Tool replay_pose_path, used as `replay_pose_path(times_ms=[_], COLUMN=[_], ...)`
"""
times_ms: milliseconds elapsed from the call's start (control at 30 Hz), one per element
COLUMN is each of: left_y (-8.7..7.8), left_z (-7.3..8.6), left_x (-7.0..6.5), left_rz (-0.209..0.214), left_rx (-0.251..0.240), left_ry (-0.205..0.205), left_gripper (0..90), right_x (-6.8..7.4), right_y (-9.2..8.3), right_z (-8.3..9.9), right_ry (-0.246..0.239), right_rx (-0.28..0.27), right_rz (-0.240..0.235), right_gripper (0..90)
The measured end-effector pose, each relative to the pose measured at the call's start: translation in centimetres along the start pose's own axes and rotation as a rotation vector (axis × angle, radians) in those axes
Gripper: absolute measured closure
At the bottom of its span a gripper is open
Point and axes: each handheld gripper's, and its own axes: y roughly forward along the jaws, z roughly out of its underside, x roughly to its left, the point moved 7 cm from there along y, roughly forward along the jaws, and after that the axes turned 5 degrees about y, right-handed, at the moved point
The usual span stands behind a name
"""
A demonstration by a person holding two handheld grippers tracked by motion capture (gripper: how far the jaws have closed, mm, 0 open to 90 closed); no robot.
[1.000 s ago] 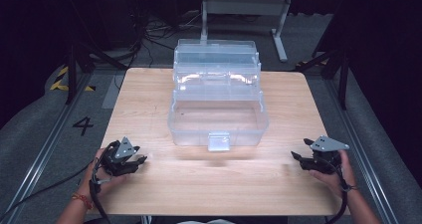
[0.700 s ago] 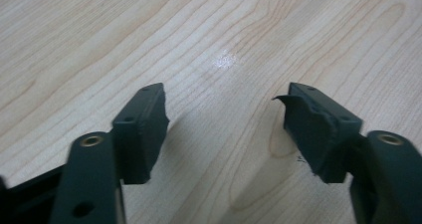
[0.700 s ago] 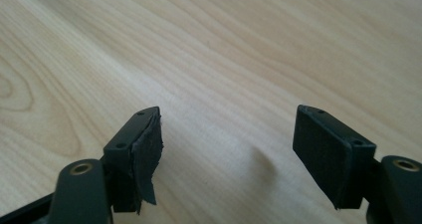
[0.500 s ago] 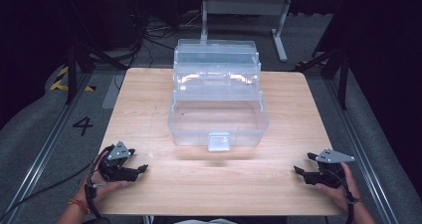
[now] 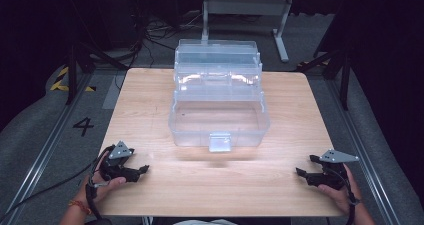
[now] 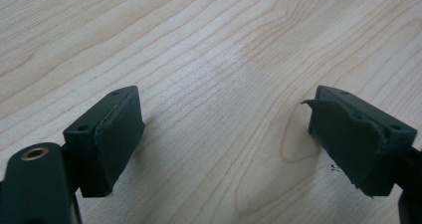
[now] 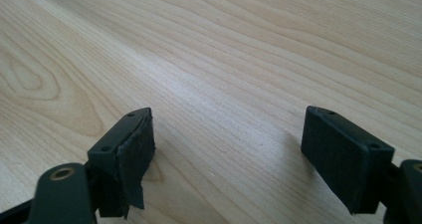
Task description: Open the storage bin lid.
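A clear plastic box [image 5: 219, 120] stands in the middle of the wooden table [image 5: 150, 100] with its lid tilted back and a white latch [image 5: 220, 141] on its front wall. My left gripper [image 5: 140, 166] rests near the table's front left corner, pointing right. It is open, and bare wood shows between its jaws [image 6: 224, 104]. My right gripper [image 5: 305, 165] sits near the front right corner, pointing left. It is open too, over bare wood [image 7: 229, 117]. Both pairs of jaws have just been opening, with nothing between them. Both grippers are well apart from the box.
The table's front edge runs just under both hands. Dark floor with cables and a floor rail [image 5: 45, 150] lies to the left. A metal stand [image 5: 245, 7] rises behind the table.
Both pairs of jaws have spread wider. The right gripper has sunk and drawn back toward the front edge. The left gripper has barely shifted.
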Motion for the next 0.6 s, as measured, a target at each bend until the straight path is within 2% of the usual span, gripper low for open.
replay_pose_path(times_ms=[533, 600], left_y=[0.02, 0.08], left_z=[-0.05, -0.06], left_x=[0.12, 0.01], left_rz=[-0.009, -0.006], left_rx=[0.003, 0.003], left_ry=[0.003, -0.011], left_gripper=[14.1, 13.7], right_x=[0.01, 0.01], right_y=[0.02, 0.02], right_z=[-0.02, -0.02], right_ry=[0.003, 0.003], right_rx=[-0.001, 0.0], right_rz=[0.0, 0.0], right_gripper=[21.2, 21.2])
